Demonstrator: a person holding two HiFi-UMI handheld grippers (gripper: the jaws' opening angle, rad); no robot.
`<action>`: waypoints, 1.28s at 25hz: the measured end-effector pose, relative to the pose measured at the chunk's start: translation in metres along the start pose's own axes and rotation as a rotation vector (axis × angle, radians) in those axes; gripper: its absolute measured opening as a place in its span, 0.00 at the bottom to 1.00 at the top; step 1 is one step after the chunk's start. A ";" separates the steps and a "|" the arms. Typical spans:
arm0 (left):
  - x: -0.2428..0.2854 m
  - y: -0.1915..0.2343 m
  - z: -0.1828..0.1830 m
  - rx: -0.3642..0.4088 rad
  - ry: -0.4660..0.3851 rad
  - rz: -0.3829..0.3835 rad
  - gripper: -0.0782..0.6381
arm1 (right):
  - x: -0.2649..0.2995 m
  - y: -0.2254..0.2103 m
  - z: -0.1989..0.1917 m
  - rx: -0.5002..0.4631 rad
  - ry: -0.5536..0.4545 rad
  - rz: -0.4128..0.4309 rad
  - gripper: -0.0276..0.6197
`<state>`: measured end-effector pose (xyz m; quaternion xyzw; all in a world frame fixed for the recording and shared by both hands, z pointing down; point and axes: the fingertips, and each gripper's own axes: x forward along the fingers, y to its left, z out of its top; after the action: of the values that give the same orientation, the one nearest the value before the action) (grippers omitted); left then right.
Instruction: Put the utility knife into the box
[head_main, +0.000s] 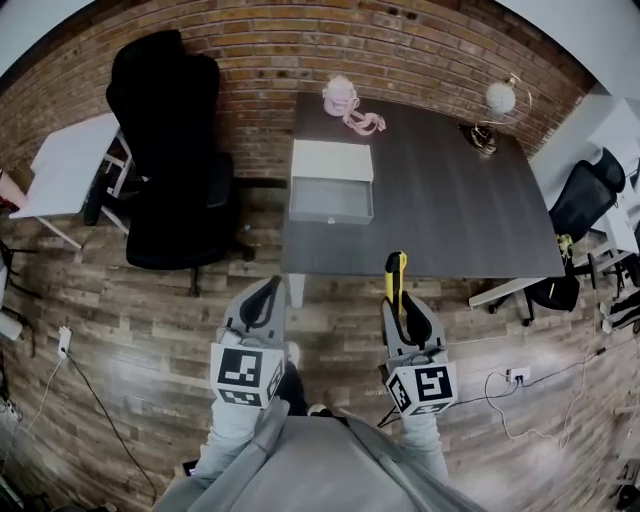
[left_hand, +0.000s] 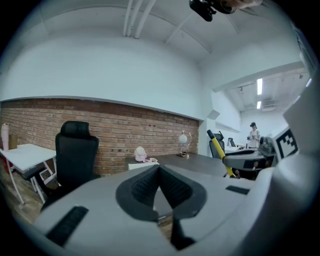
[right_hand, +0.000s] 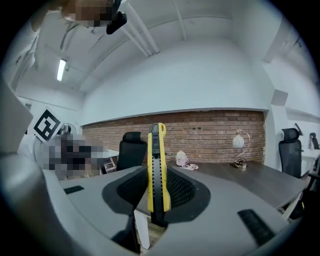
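Grips utility knife (head_main: 396, 272) lengthwise in right gripper (head_main: 402, 312) fingers (right_hand: 184, 191), tip toward box (head_main: 331, 217) ahead-left on counter (head_main: 450, 200); left gripper (head_main: 262, 300) pinched together, empty.

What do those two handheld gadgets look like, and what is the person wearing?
The left gripper and right gripper are matching grey plastic bodies with black, ribbed, wedge-shaped jaws. Each carries a white cube printed with black square markers. The person wears grey sleeves.

The utility knife (right_hand: 156, 170) is yellow with a black centre strip; the box (head_main: 331, 183) white and grey; the counter (head_main: 450, 220) dark grey; the wall (head_main: 400, 50) red-brown brick.
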<state>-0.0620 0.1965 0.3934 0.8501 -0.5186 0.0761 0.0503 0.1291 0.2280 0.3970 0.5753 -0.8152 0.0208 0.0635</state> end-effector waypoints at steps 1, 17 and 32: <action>0.010 0.009 0.003 0.001 0.000 0.000 0.14 | 0.014 -0.001 0.003 -0.002 0.001 0.001 0.24; 0.114 0.089 0.011 0.003 0.040 -0.103 0.14 | 0.133 -0.014 0.007 0.014 0.040 -0.086 0.24; 0.188 0.108 0.012 -0.026 0.074 -0.099 0.14 | 0.209 -0.048 0.000 0.018 0.098 -0.042 0.24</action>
<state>-0.0721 -0.0193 0.4163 0.8705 -0.4747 0.0983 0.0843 0.1056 0.0163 0.4217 0.5910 -0.7988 0.0550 0.0984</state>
